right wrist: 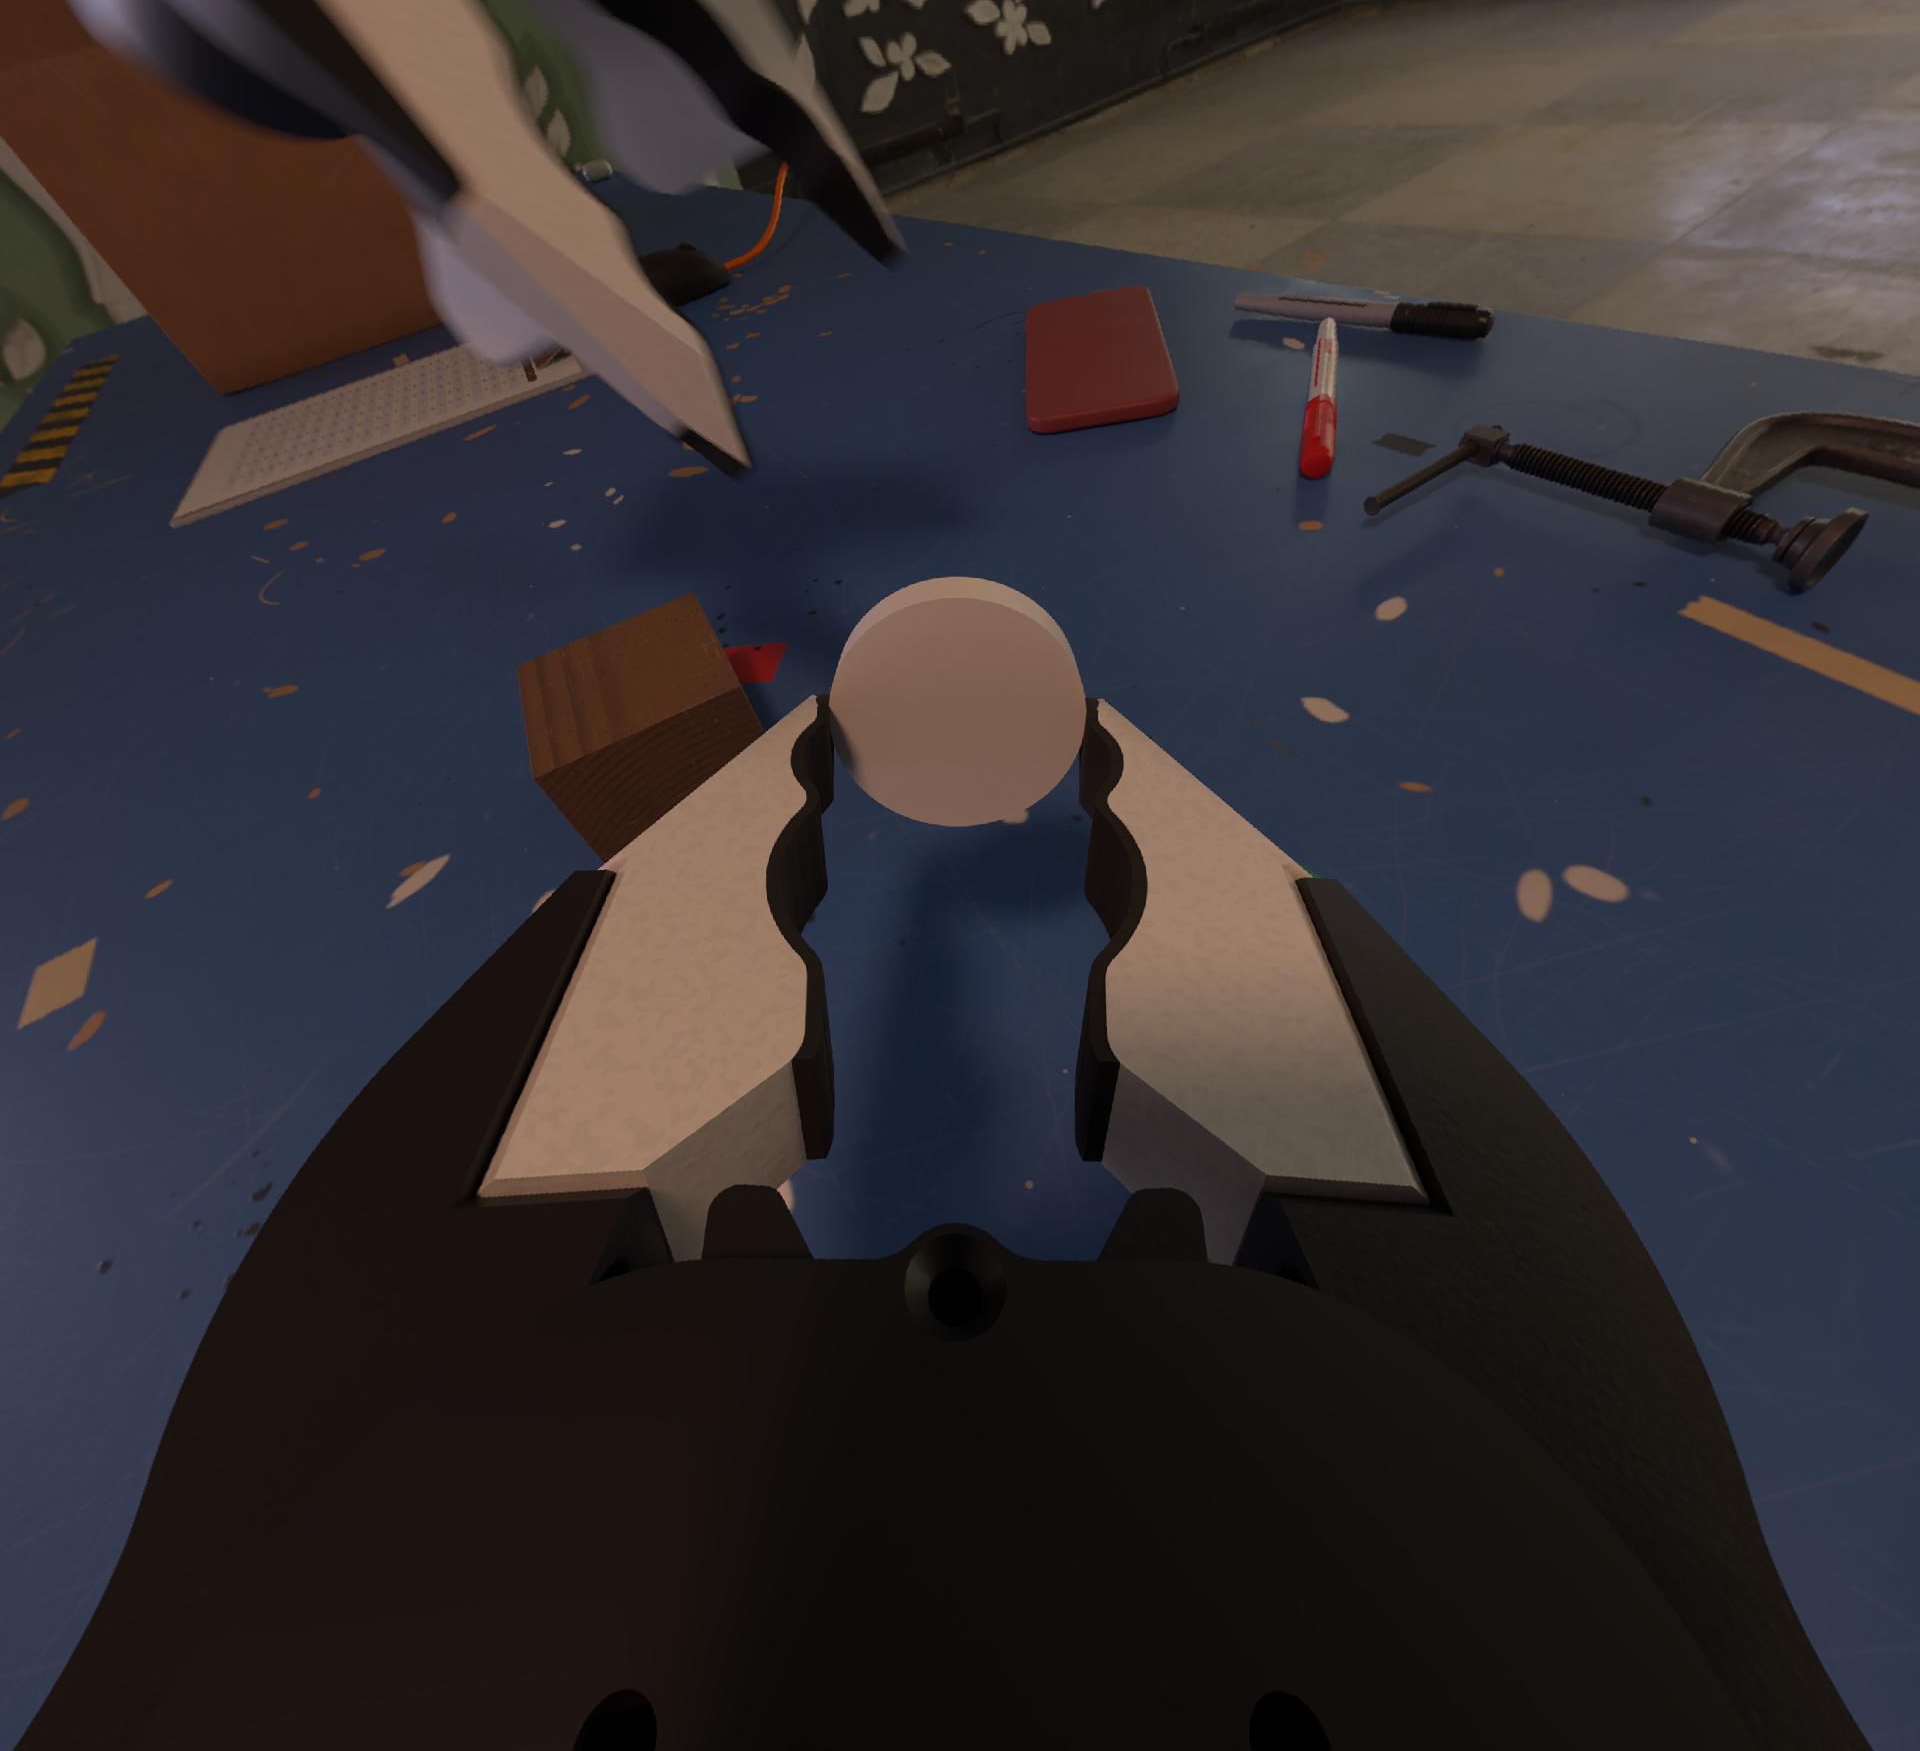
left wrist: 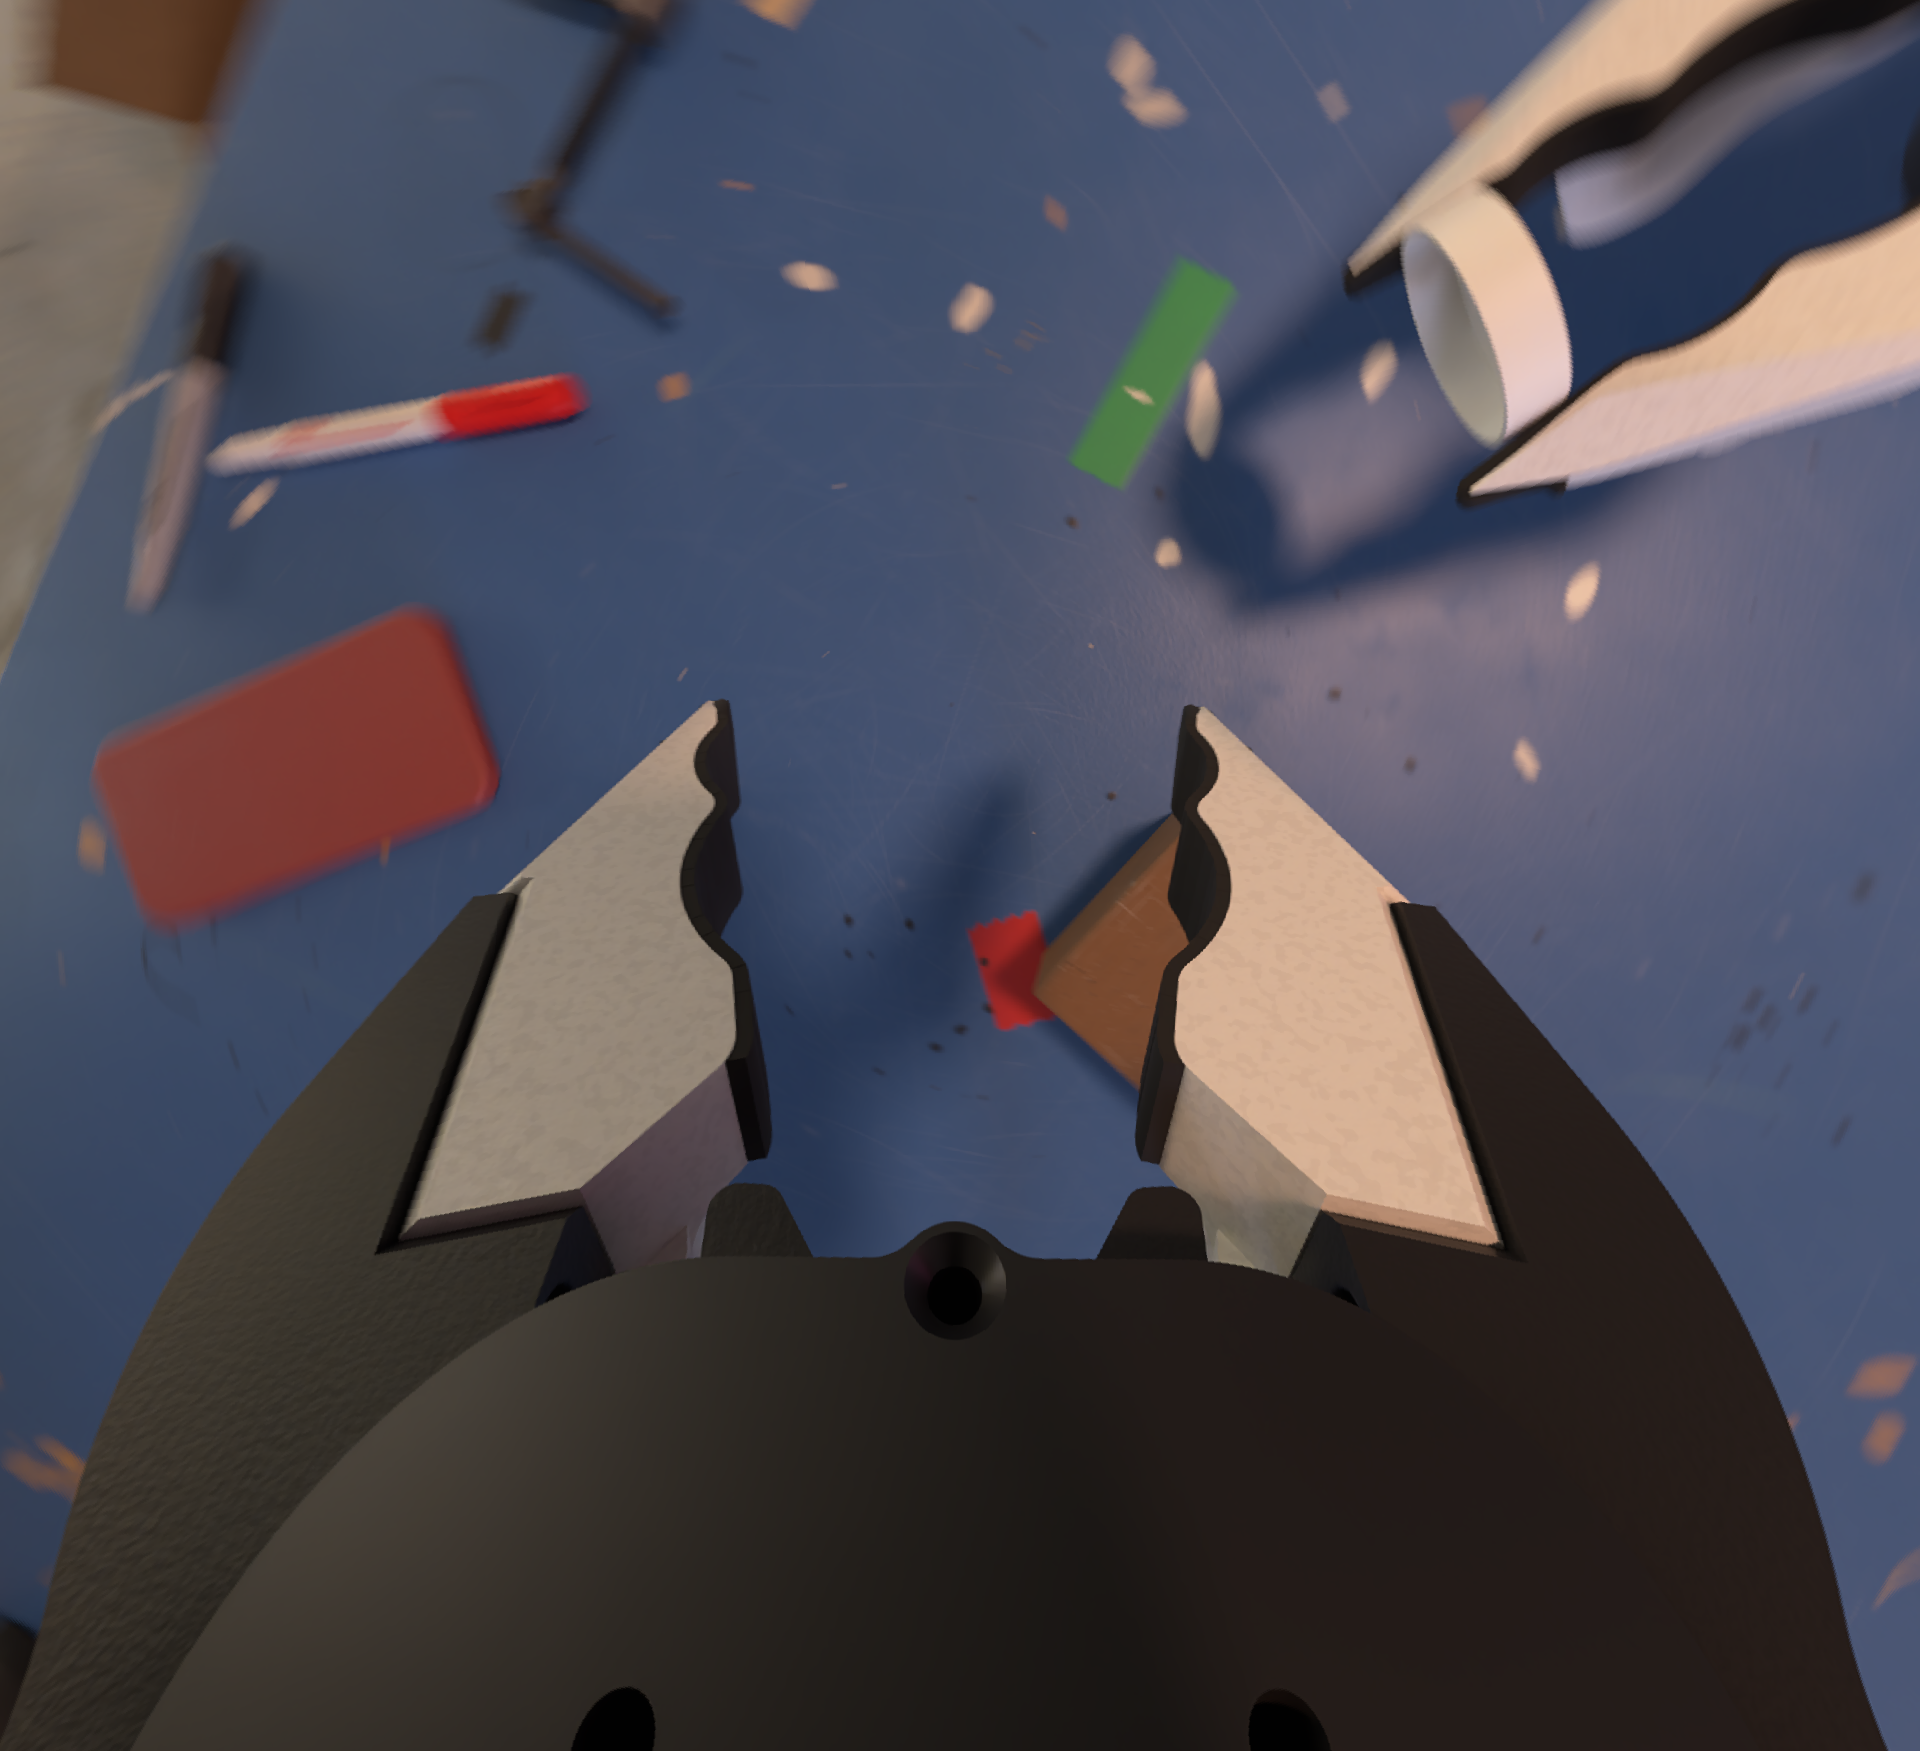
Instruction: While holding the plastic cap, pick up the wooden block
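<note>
My right gripper (right wrist: 956,714) is shut on the white plastic cap (right wrist: 954,702) and holds it above the blue table (right wrist: 1351,974). The left wrist view shows the cap (left wrist: 1486,319) between the right gripper's fingers (left wrist: 1683,392) at the upper right. The brown wooden block (right wrist: 634,719) lies on the table just left of my right gripper. In the left wrist view the block (left wrist: 1112,963) is below, partly hidden by my right finger. My left gripper (left wrist: 956,714) is open and empty above it. It shows in the right wrist view (right wrist: 810,351) at the upper left.
A red flat case (left wrist: 296,766) (right wrist: 1099,361), a red marker (left wrist: 405,423) (right wrist: 1320,397), a black marker (right wrist: 1371,314), a metal C-clamp (right wrist: 1662,496) and a cardboard box (right wrist: 239,267) lie around. A small red scrap (left wrist: 1006,972) touches the block; a green strip (left wrist: 1153,371) lies beyond.
</note>
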{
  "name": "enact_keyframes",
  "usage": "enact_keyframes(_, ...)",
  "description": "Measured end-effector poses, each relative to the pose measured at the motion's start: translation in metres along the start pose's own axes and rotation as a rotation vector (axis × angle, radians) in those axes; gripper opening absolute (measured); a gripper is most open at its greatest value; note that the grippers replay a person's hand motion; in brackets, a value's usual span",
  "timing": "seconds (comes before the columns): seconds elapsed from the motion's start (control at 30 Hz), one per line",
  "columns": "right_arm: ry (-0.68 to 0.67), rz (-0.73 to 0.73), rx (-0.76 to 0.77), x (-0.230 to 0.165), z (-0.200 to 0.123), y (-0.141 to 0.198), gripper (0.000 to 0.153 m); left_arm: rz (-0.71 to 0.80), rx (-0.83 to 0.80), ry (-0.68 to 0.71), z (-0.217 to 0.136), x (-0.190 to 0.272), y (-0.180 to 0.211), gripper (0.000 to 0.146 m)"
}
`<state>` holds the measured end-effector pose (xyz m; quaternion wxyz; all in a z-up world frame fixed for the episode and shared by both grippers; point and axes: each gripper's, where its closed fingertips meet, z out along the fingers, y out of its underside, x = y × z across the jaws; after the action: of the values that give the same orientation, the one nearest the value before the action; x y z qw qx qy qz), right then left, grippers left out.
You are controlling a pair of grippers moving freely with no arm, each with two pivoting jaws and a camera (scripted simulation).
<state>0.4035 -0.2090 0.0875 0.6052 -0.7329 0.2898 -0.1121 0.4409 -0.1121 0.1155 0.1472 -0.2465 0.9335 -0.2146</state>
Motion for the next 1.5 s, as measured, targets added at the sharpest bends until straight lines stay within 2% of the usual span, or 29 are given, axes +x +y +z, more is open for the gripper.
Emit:
enact_keyframes(0.1, -0.006, 0.030, -0.001, 0.002, 0.000, 0.000, 0.047, -0.328, 0.232, -0.205, -0.042, 0.003, 0.022, 0.101)
enact_keyframes(0.2, -0.019, 0.053, -0.007, 0.002, 0.001, 0.001, 0.047, -0.528, 0.437, -0.257, -0.052, 0.039, 0.048, 0.111)
enact_keyframes(0.27, -0.026, 0.060, -0.012, 0.002, 0.002, 0.001, 0.047, -0.602, 0.463, -0.294, -0.041, 0.064, 0.065, 0.112)
enact_keyframes(0.33, -0.028, 0.063, -0.017, 0.002, 0.002, 0.002, 0.047, -0.649, 0.405, -0.326, -0.025, 0.080, 0.078, 0.113)
enact_keyframes(0.4, -0.030, 0.067, -0.018, 0.002, 0.002, 0.002, 0.047, -0.666, 0.321, -0.353, -0.011, 0.087, 0.087, 0.112)
enact_keyframes(0.47, -0.035, 0.075, -0.019, 0.002, 0.002, 0.002, 0.047, -0.678, 0.251, -0.403, -0.007, 0.082, 0.092, 0.104)
enact_keyframes(0.57, -0.045, 0.098, -0.017, 0.003, 0.002, 0.002, 0.047, -0.709, 0.240, -0.396, -0.005, 0.073, 0.090, 0.095)
enact_keyframes(0.7, -0.073, 0.138, -0.018, 0.001, 0.002, 0.002, 0.047, -0.757, 0.196, -0.343, 0.008, 0.067, 0.086, 0.106)
enact_keyframes(0.93, -0.085, 0.138, -0.020, -0.001, 0.003, 0.002, 0.047, -0.788, 0.068, -0.324, 0.039, 0.068, 0.097, 0.106)
enact_keyframes(1.13, -0.096, 0.153, -0.020, -0.002, 0.003, 0.002, 0.047, -0.822, 0.024, -0.300, 0.049, 0.070, 0.108, 0.106)
enact_keyframes(1.17, -0.096, 0.152, -0.022, -0.002, 0.003, 0.002, 0.047, -0.832, 0.030, -0.299, 0.049, 0.069, 0.108, 0.104)
enact_keyframes(1.27, -0.094, 0.147, -0.024, -0.002, 0.003, 0.002, 0.047, -0.843, 0.031, -0.305, 0.046, 0.068, 0.111, 0.079)
enact_keyframes(1.5, -0.096, 0.157, -0.022, -0.001, 0.003, 0.002, 0.047, -0.813, 0.041, -0.260, 0.044, 0.070, 0.110, 0.078)
